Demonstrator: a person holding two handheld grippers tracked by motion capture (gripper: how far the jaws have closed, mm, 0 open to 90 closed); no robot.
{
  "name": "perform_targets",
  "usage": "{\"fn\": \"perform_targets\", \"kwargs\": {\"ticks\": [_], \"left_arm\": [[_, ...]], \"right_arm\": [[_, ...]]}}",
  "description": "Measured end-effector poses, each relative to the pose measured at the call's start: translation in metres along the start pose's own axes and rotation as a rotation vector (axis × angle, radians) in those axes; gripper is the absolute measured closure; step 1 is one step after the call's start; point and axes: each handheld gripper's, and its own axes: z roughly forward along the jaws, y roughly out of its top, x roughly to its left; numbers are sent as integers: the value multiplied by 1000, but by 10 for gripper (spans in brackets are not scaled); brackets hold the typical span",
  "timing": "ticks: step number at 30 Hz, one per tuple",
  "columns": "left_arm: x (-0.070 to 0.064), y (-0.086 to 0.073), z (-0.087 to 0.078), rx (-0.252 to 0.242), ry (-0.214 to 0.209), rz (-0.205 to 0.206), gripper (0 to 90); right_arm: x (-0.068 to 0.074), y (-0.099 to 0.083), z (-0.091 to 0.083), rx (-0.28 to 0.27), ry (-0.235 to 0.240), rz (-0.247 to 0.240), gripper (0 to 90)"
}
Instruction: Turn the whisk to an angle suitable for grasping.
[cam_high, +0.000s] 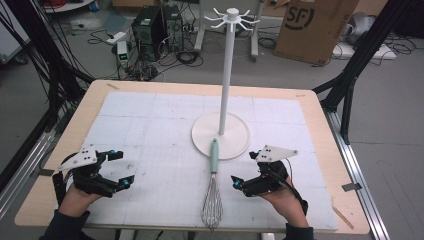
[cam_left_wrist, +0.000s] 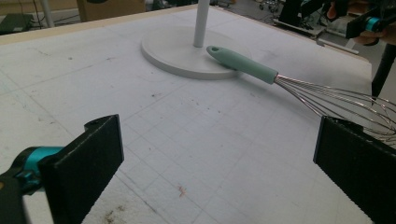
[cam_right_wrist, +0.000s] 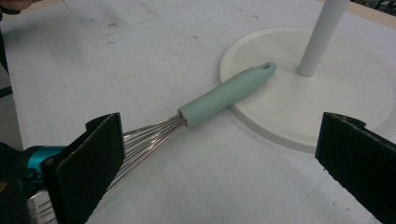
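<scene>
The table (cam_high: 320, 107) carries a white gridded mat, cables and a cardboard box (cam_high: 314, 27) behind; the hook stand (cam_high: 227, 75) rises mid-mat; the whisk (cam_high: 214, 182) lies with its handle propped on the stand's base — likely awaiting hanging; left gripper (cam_high: 119, 169) and right gripper (cam_high: 244, 170) flank it, jaws spread, empty.

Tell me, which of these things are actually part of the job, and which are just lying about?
Part of the job:
whisk, its mint handle resting on the stand's base
white hook stand
left tongs, open
right tongs, open

Just lying about:
cardboard box on the floor
computer tower
floor cables
</scene>
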Motion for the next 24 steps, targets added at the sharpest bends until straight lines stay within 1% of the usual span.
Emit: {"fn": "perform_targets", "kwargs": {"ticks": [3,6,7,9,12,18,20,22,24], "left_arm": [[0,0,0,0,0,-2,22],[0,0,0,1,-1,-1,22],[0,0,0,0,0,-1,22],[0,0,0,1,0,0,22],[0,0,0,-2,1,-2,22],[0,0,0,2,1,-3,22],[0,0,0,2,0,-3,22],[1,0,0,2,-1,-3,22],[1,0,0,3,-1,-3,22]], "right_arm": [[1,4,7,10,2,-1,6],[0,7,14,25,-1,10,7],[0,7,14,25,-1,10,7],[-1,9,21,45,-4,30,7],[-2,10,26,60,-4,37,8],[-2,11,32,68,11,29,11],[-4,12,36,74,28,25,11],[-5,12,37,72,30,30,11],[-7,14,40,80,42,31,11]]}}
